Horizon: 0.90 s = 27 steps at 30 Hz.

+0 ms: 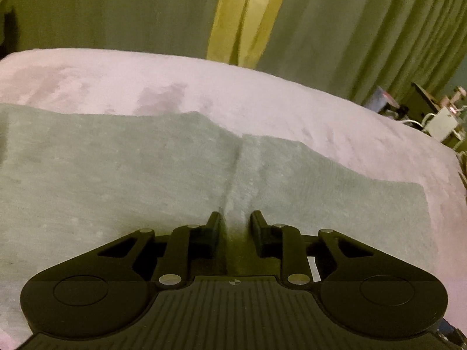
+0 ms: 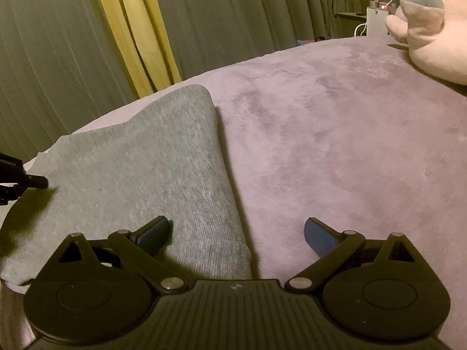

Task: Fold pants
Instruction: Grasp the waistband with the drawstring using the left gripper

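Grey knit pants (image 1: 116, 175) lie flat on a pale purple blanket (image 1: 262, 96). My left gripper (image 1: 235, 218) stands over their middle with its fingers close together, pinching a raised ridge of the grey cloth; a crease runs away from the jaws. In the right wrist view the pants (image 2: 131, 160) end in a folded right edge and a ribbed hem near me. My right gripper (image 2: 236, 227) is open wide astride that edge, one finger above the cloth, the other above the blanket (image 2: 350, 145). A black tip of the left gripper (image 2: 29, 180) shows at the far left.
A pink and grey plush toy (image 2: 432, 38) lies on the blanket at the far right. Grey-green curtains (image 1: 116, 8) with a yellow strip (image 1: 242, 14) hang behind the bed. Boxes and cables (image 1: 437, 116) sit past the bed's right edge.
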Tool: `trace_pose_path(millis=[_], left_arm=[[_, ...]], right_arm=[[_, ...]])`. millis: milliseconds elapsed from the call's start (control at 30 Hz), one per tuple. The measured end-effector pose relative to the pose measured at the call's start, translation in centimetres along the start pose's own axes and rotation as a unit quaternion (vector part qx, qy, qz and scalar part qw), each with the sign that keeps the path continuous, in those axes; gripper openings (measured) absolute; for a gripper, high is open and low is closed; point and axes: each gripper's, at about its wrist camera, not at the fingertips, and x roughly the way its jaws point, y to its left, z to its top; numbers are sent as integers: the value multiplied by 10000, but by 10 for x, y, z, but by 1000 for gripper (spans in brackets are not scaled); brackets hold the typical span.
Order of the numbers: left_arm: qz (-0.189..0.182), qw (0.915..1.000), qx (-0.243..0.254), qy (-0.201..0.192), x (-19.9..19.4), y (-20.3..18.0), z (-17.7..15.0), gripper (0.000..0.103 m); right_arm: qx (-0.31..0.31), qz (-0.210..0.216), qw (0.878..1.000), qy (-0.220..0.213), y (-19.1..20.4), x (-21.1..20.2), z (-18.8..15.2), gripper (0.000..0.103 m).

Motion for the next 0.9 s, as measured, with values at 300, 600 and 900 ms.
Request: trace_pose_path(millis=[300,600,900], left_arm=[[954,9935,-394,-477,-54,60,-15,70],[1195,9586,-2328,-1121,-138,204,-93,84],[345,9120,-3787,-1535,-157,314,-104,73]], right_arm=[[-2,-8,10000,7,-1,2,1,99],[-21,-56,10000,-21,0,4,-1,99],[-45,-184,9998,-86,4,4,-4,99]])
